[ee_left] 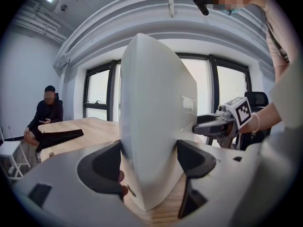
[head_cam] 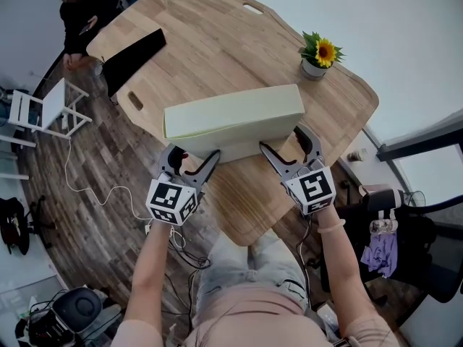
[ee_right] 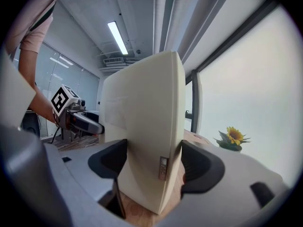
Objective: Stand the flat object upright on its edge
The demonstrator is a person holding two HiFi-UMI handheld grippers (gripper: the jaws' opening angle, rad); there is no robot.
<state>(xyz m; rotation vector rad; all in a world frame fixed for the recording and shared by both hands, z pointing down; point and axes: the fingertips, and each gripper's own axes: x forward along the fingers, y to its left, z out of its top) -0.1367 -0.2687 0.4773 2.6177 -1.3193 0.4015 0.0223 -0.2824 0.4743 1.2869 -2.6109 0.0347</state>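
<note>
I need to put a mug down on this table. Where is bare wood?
Bare table lies beyond the cream panel, between the black pad and the sunflower pot. The near edge is crowded: left gripper and right gripper clamp the panel there.

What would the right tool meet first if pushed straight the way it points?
The cream pad: it stands on edge between the right tool's jaws, which press on both faces, so there's no free travel.
</note>
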